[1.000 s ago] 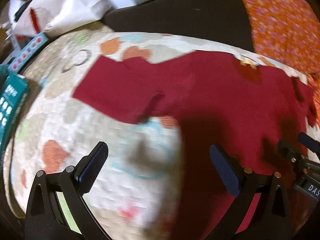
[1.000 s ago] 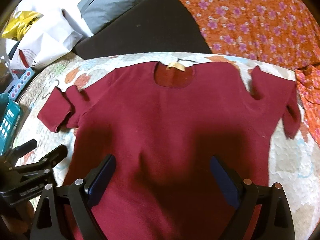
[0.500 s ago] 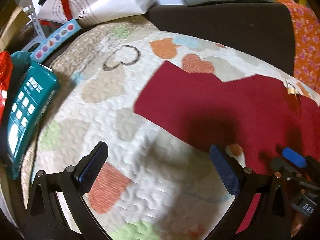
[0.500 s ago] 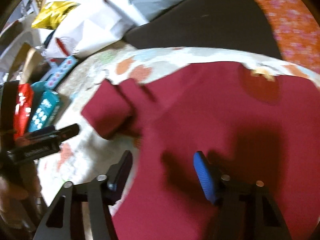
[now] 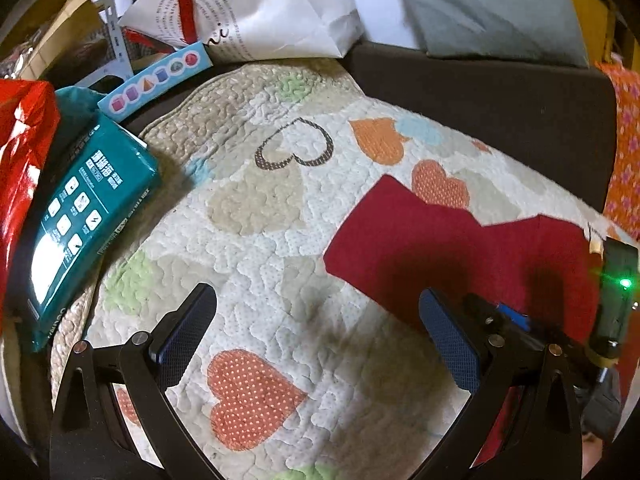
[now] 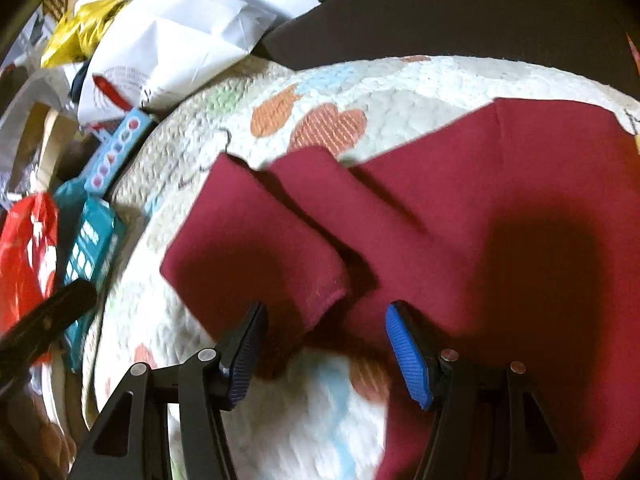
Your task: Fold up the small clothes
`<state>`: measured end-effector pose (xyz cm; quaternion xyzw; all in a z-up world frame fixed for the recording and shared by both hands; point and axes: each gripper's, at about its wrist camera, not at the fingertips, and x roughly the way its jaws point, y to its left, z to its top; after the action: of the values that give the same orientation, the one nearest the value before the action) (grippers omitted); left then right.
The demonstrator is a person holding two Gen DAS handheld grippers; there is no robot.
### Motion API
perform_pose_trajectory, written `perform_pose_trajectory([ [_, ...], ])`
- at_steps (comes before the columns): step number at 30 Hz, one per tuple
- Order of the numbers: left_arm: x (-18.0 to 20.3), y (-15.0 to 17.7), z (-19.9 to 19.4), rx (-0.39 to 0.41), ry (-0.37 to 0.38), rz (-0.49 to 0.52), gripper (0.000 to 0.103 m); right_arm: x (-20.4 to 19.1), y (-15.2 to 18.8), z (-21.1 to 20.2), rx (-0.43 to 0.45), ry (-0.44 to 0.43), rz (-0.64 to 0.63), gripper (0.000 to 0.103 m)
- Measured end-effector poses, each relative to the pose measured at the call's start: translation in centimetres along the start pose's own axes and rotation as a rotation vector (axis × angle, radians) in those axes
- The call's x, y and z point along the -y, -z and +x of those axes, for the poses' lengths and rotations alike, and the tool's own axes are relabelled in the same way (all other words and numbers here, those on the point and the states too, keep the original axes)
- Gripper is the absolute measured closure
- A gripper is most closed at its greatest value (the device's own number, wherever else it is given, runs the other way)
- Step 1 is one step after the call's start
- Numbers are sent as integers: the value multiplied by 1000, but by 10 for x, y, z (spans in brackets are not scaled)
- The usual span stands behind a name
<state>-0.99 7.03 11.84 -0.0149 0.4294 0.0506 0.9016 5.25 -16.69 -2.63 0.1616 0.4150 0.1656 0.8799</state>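
A dark red T-shirt (image 6: 500, 216) lies flat on a quilted heart-print cover (image 5: 256, 264). Its left sleeve (image 6: 256, 248) points toward me in the right wrist view. My right gripper (image 6: 326, 354) is open and empty, its fingers straddling the sleeve's hem just in front of it. My left gripper (image 5: 316, 340) is open and empty over the bare quilt to the left of the sleeve (image 5: 404, 248). The right gripper's body (image 5: 520, 328) shows at the right of the left wrist view. The shirt's right side is out of view.
A teal pack (image 5: 84, 216), a red bag (image 5: 20, 152) and a pale blue box (image 5: 156, 76) lie at the quilt's left edge. White paper bags (image 5: 248, 12) and a grey cushion (image 5: 488, 12) sit behind. A dark sofa back (image 5: 500, 100) and orange floral cloth (image 5: 628, 152) border the far side.
Both grippers swung left. The right gripper moved from the shirt's body to the left sleeve and its jaws narrowed. The left gripper moved off the shirt onto bare quilt.
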Motion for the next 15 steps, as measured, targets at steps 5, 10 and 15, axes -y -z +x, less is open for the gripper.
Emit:
perform_pose_trajectory([
  [5, -15, -4, -5, 13, -6, -60, 1, -28, -20, -39, 59, -42, -110, 98],
  [10, -34, -6, -17, 60, -4, -163, 1, -73, -54, -131, 246, -61, -276, 98],
  [15, -32, -4, -10, 28, 0, -153, 1, -96, -75, -213, 432, 26, -403, 98],
])
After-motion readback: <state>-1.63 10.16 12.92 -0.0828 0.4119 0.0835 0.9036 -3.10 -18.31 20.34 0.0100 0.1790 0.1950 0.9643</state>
